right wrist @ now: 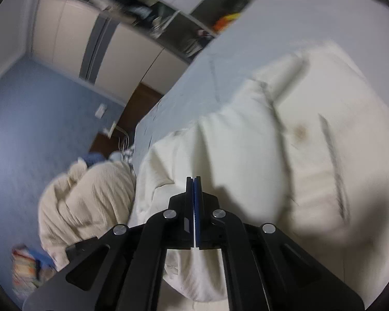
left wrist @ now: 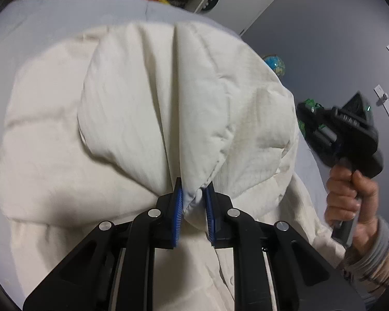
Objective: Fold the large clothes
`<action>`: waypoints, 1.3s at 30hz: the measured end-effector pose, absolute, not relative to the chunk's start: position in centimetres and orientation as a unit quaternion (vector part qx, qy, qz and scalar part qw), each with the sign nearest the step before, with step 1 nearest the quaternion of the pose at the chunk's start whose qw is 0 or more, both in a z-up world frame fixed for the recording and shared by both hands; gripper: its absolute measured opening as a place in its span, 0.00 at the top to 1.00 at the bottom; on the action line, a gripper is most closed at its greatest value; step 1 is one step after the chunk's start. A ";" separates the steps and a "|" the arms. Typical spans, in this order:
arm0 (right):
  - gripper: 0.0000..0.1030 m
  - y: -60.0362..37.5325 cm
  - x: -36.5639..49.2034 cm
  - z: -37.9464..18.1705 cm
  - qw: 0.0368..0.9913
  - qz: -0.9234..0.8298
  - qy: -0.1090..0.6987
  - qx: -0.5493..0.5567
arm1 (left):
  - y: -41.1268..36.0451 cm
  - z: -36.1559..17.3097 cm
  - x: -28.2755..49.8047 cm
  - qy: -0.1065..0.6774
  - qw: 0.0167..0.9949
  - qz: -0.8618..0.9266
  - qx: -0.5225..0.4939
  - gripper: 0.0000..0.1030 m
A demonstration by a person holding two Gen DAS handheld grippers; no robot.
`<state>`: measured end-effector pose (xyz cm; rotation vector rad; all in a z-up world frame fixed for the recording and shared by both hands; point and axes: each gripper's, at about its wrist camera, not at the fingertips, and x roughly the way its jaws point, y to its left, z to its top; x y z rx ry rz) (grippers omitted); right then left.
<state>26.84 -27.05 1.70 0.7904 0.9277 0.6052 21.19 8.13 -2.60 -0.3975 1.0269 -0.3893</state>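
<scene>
Cream garment (left wrist: 147, 98), large and puffy, lies heaped on the bed (left wrist: 33, 18), filling the centre of the left wrist view; in the right wrist view the same cream garment (right wrist: 285, 134) covers the right and lower centre, with a brownish spot near the middle right of the frame

Left tongs (left wrist: 193, 203), bottom centre of the left wrist view: blue pads clamped on a gathered fold of the garment, cloth bunched between them and pulled taut upward into two ridges

Right tongs (right wrist: 193, 185), bottom centre of the right wrist view: pads pressed together, nothing visibly between them; garment lies beneath and beyond. In the left wrist view the right tool's black body shows at the right edge, gripped by a hand (left wrist: 350, 197) with a grey sleeve cuff (left wrist: 376, 254)

Bed sheet pale grey-blue. A second cream bundle (right wrist: 88, 197) sits at lower left of the right wrist view, off the bed edge. Globe (left wrist: 275, 64) at the garment's upper right edge. Shelving (right wrist: 184, 13) along the top, wardrobe doors at upper left. Right wrist view blurred

No readable writing, labels or brands anywhere
</scene>
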 end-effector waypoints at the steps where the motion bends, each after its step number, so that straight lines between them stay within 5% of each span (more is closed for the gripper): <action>1: 1.00 -27.5 26.4 0.8 0.771 0.278 0.428 0.380 | 8.0 -3.0 21.1 0.490 0.831 -0.183 -0.187 0.84; 13: 1.00 -31.8 22.9 0.0 0.756 0.282 0.428 0.407 | 7.2 -4.0 19.1 0.508 0.824 -0.184 -0.172 0.84; 16: 0.98 -32.2 21.7 0.9 0.770 0.285 0.443 0.359 | 6.8 -3.8 18.7 0.505 0.826 -0.178 -0.177 0.73; 20: 0.51 -33.6 19.3 1.4 0.788 0.273 0.470 0.289 | 6.8 -3.2 17.0 0.500 0.838 -0.163 -0.148 0.54; 21: 0.49 -34.0 18.7 1.4 0.791 0.271 0.474 0.276 | 6.5 -2.8 16.2 0.499 0.840 -0.159 -0.143 0.51; 31: 0.41 -39.0 13.5 1.0 0.777 0.247 0.517 0.262 | 11.0 -1.6 10.8 0.496 0.848 -0.082 -0.167 0.25; 39: 0.37 -41.5 11.8 1.8 0.788 0.220 0.520 0.244 | 16.8 -1.5 5.4 0.501 0.833 -0.026 -0.232 0.21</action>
